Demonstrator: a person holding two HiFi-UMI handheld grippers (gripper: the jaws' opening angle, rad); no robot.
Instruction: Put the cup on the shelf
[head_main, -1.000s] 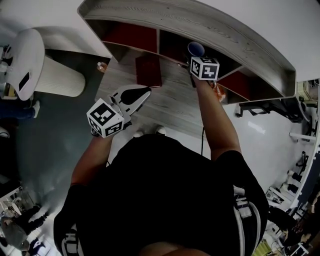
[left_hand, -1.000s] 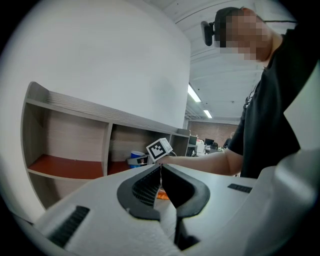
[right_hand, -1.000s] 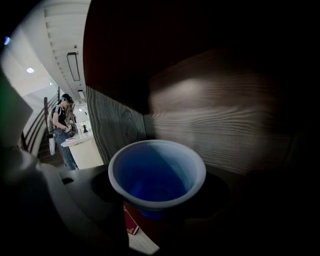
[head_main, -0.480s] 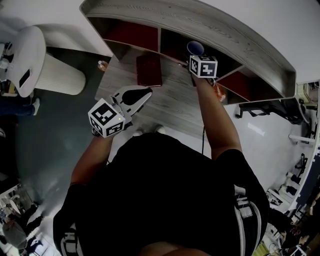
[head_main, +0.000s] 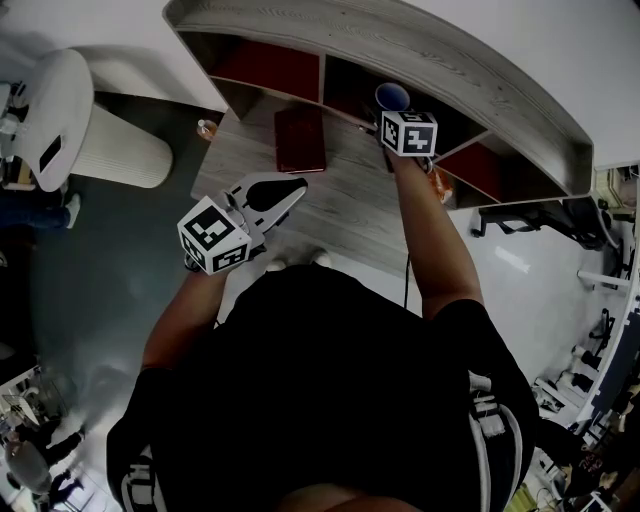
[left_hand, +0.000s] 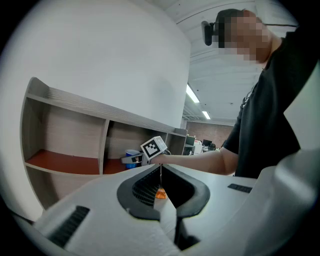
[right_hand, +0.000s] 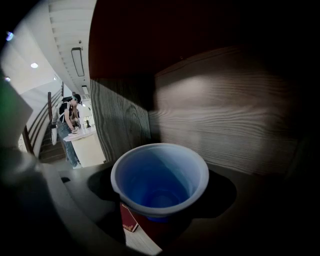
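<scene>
A blue cup (head_main: 392, 97) stands upright in the middle compartment of the grey wooden shelf (head_main: 480, 80), near its front edge. My right gripper (head_main: 395, 118) reaches into that compartment with the cup (right_hand: 160, 180) between its jaws. The jaws are opening, and dark gaps show on both sides of the cup. My left gripper (head_main: 295, 185) hangs over the desk at the left, shut with nothing in it; its jaws (left_hand: 161, 172) meet at the tips. From the left gripper view the cup (left_hand: 132, 159) shows beside the right gripper's marker cube.
The shelf (left_hand: 75, 107) has red-floored compartments on either side of the middle one. A red book (head_main: 299, 140) lies on the wooden desk (head_main: 340, 215) below the shelf. A small orange object (head_main: 441, 187) lies near my right forearm. A white round seat (head_main: 90, 130) stands at the far left.
The left gripper has drifted slightly to the right. The right gripper and the cup have stayed at the middle compartment.
</scene>
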